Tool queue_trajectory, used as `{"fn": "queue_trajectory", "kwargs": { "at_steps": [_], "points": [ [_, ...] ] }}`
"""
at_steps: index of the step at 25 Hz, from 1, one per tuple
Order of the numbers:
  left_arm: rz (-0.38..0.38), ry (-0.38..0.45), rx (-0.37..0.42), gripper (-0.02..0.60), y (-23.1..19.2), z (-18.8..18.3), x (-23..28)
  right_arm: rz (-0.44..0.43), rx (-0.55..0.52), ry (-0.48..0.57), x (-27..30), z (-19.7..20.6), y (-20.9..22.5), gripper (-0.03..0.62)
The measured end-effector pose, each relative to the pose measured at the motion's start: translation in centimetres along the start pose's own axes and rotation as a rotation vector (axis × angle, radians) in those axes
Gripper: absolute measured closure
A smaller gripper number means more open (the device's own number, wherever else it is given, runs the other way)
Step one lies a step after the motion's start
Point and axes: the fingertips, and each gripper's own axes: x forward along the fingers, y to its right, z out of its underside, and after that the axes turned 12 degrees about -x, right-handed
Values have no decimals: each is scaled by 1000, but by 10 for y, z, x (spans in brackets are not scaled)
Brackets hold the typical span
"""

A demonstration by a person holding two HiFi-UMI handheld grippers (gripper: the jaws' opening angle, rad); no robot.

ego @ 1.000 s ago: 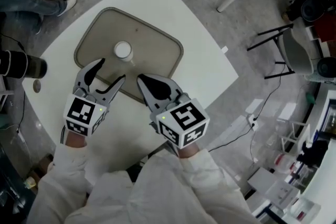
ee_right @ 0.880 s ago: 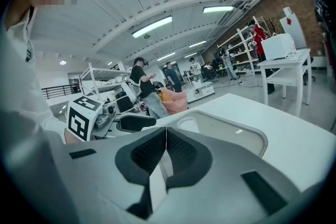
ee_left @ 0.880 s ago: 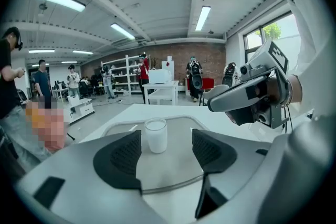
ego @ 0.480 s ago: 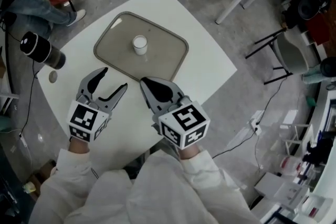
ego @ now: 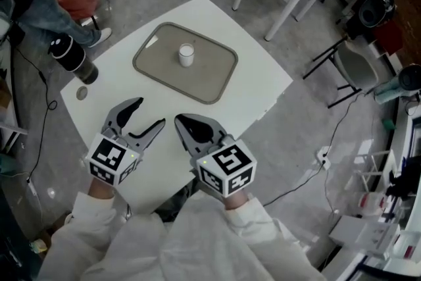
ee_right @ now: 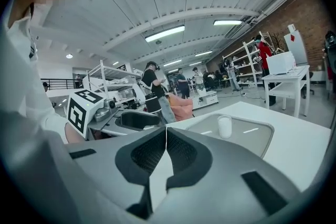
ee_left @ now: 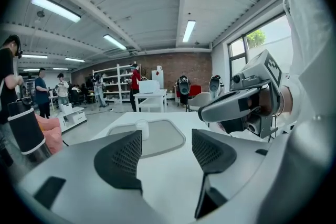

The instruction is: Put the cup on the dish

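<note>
A white bench [ego: 263, 85] in a workshop is carrying the dish [ego: 217, 76] at its far side, with the cup [ego: 186, 54] upright on it, well apart from both grippers. The left gripper [ego: 148, 112] is being held with jaws wide; the right gripper [ego: 181, 120] with jaws pressed together, empty — plain only in its own view.

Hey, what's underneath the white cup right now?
The cup stands on the grey dish, near its middle, and the dish lies on the white table. The patch of dish directly beneath the cup's base is covered, so it cannot be seen.
</note>
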Motion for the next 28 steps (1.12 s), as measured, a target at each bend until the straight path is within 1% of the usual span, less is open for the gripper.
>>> {"fn": "queue_trajectory", "kwargs": {
  "at_steps": [2, 4, 7, 10, 11, 15, 16, 21, 25, 28],
  "points": [
    [17, 9, -14, 281, 6, 4, -11, 4, -3, 4, -3, 1, -14, 580],
    [37, 21, -50, 293, 11, 7, -20, 11, -1, 6, -5, 1, -25, 580],
    [58, 41, -108, 331, 21, 11, -32, 22, 2, 9, -13, 2, -38, 580],
    [73, 51, -130, 369, 33, 18, -43, 36, 1, 17, -22, 3, -48, 580],
    [74, 55, -133, 392, 36, 21, -47, 39, 0, 20, -23, 4, -51, 580],
    [67, 84, -167, 532, 41, 24, -62, 55, -9, 31, -30, 2, -61, 580],
    [76, 88, -176, 546, 44, 25, -65, 60, -10, 34, -33, 1, -63, 580],
    [134, 96, -173, 572, 66, 28, -75, 69, -8, 33, -43, 4, -75, 580],
    [145, 93, -171, 572, 74, 30, -82, 72, 0, 30, -47, 8, -82, 580],
    [150, 94, -190, 572, 76, 32, -87, 66, -12, 23, -48, 10, -86, 580]
  ]
}}
